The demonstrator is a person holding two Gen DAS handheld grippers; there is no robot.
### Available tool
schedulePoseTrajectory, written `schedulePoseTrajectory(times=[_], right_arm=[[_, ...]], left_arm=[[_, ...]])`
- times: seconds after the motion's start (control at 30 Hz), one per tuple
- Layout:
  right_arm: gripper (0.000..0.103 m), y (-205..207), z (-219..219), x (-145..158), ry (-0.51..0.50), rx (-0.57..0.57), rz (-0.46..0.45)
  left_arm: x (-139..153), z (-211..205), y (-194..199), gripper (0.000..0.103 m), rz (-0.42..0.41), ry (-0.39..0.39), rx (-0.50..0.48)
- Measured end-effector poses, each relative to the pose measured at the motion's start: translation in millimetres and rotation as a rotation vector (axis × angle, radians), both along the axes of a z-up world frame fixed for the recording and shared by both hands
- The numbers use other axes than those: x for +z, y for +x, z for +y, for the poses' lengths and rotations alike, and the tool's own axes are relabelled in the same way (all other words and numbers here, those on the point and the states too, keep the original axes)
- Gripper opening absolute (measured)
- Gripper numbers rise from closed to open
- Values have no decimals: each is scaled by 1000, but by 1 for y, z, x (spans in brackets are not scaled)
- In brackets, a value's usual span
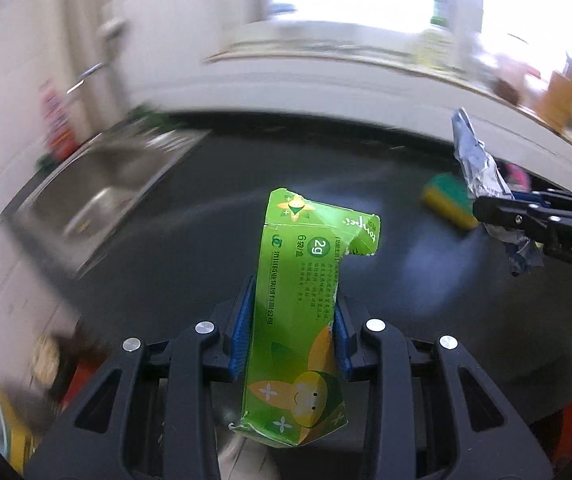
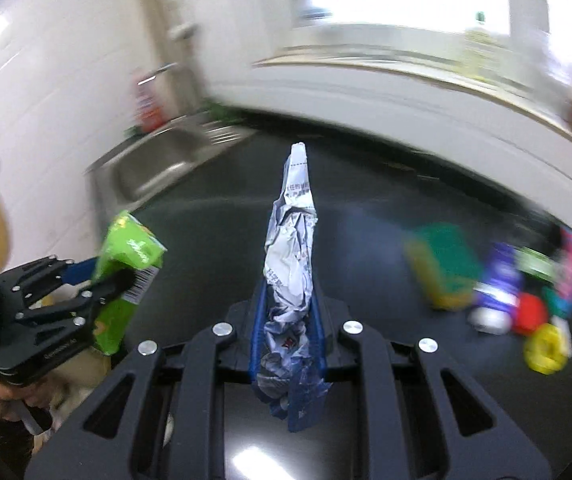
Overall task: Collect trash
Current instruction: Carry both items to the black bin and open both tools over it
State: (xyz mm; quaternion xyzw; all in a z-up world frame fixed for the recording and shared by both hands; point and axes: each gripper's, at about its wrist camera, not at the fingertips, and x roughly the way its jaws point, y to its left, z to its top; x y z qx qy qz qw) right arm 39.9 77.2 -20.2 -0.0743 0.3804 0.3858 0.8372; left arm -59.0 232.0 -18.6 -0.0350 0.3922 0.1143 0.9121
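My left gripper (image 1: 295,304) is shut on a torn green carton (image 1: 300,300), which stands upright between the blue pads above the dark countertop (image 1: 190,248). My right gripper (image 2: 288,292) is shut on a crumpled silver and blue wrapper (image 2: 292,256) that sticks up past the fingertips. In the left wrist view the right gripper (image 1: 486,210) with the wrapper (image 1: 476,164) is at the right edge. In the right wrist view the left gripper (image 2: 98,280) with the carton (image 2: 126,264) is at the left.
A steel sink (image 1: 98,196) lies at the left end of the counter, with a red bottle (image 2: 150,108) behind it. A green and yellow sponge (image 2: 444,268) lies to the right, beside a heap of coloured items (image 2: 526,300). A window sill (image 1: 326,54) runs along the back wall.
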Motion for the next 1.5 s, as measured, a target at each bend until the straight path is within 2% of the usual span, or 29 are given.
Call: schedulePoseTrajectory(times=[0.2, 0.3, 0.47, 0.63, 0.87, 1.03, 1.23, 1.27, 1.3, 1.37, 1.5], right_arm=[[20, -62, 122, -18, -11, 260, 41], [20, -104, 181, -38, -39, 403, 67], [20, -154, 238, -81, -96, 547, 135], [20, -176, 283, -140, -208, 595, 220], [20, -179, 327, -211, -317, 576, 306], [21, -167, 333, -229, -347, 556, 325], [22, -156, 336, -236, -348, 539, 335], [28, -154, 339, -238, -351, 531, 345], [49, -152, 339, -239, -353, 524, 352], [74, -149, 341, -238, -333, 511, 351], [74, -148, 343, -236, -330, 517, 351]], left_arm=[[-25, 85, -99, 34, 23, -14, 245], [-44, 119, -144, 34, 40, -39, 352], [-92, 158, -188, 34, 87, -117, 463], [-156, 181, -202, 34, 137, -197, 499], [-229, 203, -196, 34, 167, -277, 502], [-258, 213, -192, 34, 204, -285, 515], [-274, 229, -194, 35, 215, -308, 524], [-275, 231, -194, 40, 215, -305, 524], [-276, 232, -194, 57, 215, -307, 522], [-276, 234, -195, 78, 211, -310, 529], [-276, 235, -199, 79, 210, -298, 535]])
